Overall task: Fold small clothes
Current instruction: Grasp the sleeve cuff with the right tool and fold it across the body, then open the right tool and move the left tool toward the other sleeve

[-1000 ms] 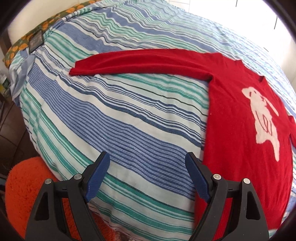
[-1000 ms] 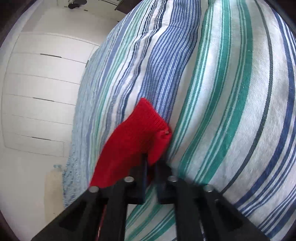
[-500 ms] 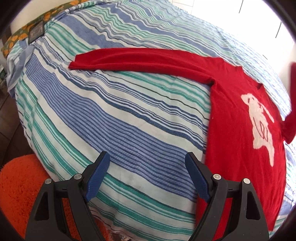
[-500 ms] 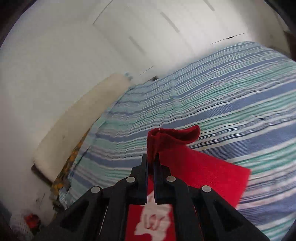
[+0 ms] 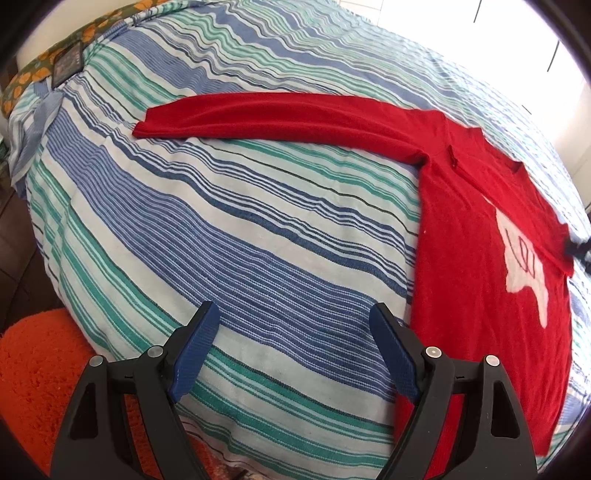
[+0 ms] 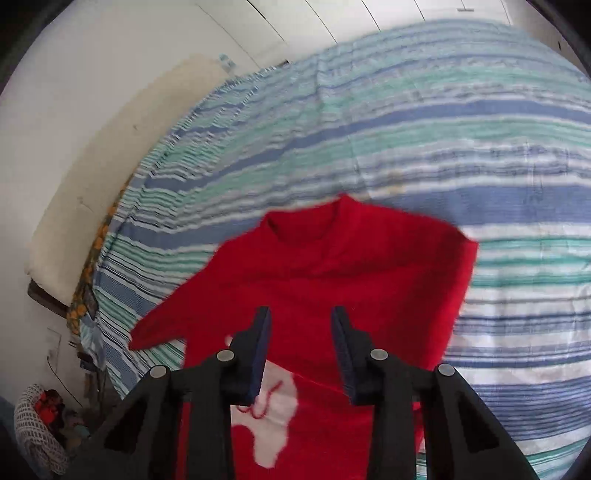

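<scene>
A small red sweater (image 5: 476, 236) with a white animal motif (image 5: 524, 266) lies flat on a striped bedspread (image 5: 236, 221). One sleeve (image 5: 280, 114) stretches out to the left. The other sleeve (image 6: 369, 280) is folded across the chest and covers the top of the motif (image 6: 269, 417). My left gripper (image 5: 291, 332) is open and empty, above the bed's near edge, left of the sweater's hem. My right gripper (image 6: 301, 332) is open and empty, just above the folded sleeve.
An orange rug (image 5: 33, 376) lies on the floor at the bed's near left corner. A flowered cloth (image 5: 48, 55) covers the bed's far left edge. White cupboard doors (image 6: 332, 18) stand beyond the bed. A woven basket (image 6: 37, 432) sits on the floor.
My right gripper carried the sleeve cuff from the bed's side over the sweater's chest, then opened and let it go. The left gripper barely moved.
</scene>
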`<action>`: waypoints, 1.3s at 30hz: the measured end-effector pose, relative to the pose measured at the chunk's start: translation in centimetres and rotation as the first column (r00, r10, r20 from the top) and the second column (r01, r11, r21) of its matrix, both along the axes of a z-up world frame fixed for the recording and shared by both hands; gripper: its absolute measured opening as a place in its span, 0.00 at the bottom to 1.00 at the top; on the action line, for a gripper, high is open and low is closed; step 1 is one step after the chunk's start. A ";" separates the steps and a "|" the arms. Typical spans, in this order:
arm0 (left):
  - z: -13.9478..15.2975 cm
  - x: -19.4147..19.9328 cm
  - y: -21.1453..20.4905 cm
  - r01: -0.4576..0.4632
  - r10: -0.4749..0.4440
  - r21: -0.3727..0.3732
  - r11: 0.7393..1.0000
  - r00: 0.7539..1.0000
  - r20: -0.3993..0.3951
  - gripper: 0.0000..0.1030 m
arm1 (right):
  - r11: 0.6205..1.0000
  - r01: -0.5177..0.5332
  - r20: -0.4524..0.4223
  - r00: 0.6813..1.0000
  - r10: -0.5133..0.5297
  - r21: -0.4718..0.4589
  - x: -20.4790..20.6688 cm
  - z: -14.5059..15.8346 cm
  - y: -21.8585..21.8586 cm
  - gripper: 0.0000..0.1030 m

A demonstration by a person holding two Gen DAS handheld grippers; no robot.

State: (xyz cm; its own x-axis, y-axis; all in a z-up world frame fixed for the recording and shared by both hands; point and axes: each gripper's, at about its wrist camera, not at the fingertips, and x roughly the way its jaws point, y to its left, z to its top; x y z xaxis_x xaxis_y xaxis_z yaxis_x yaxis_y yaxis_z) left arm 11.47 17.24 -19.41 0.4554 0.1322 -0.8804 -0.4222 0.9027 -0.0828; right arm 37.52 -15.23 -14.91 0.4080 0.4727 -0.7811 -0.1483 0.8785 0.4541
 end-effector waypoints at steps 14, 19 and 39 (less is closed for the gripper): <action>-0.5 0.5 -0.4 0.014 -0.014 0.020 1.000 1.000 -0.021 0.82 | 0.961 -0.037 0.054 0.997 0.054 -0.274 -1.6 -3.3 0.4 0.16; -0.3 0.0 0.1 0.008 -0.008 -0.003 1.000 1.000 -0.009 0.82 | 0.970 0.086 0.010 0.996 -0.086 -0.226 -3.3 -5.5 -3.6 0.11; -1.3 0.2 -1.0 0.044 -0.042 0.039 0.998 0.998 -0.054 0.95 | 0.874 0.389 0.235 0.915 -0.329 -0.292 -25.6 -2.4 -9.1 0.74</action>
State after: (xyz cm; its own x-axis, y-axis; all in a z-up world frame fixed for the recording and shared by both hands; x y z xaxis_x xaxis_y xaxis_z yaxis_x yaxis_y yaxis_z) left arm 11.70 16.25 -20.75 0.4142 0.1491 -0.8979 -0.3861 0.9221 -0.0250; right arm 11.90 -24.29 -17.27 0.6426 -0.0012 -0.7662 0.1568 0.9791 0.1299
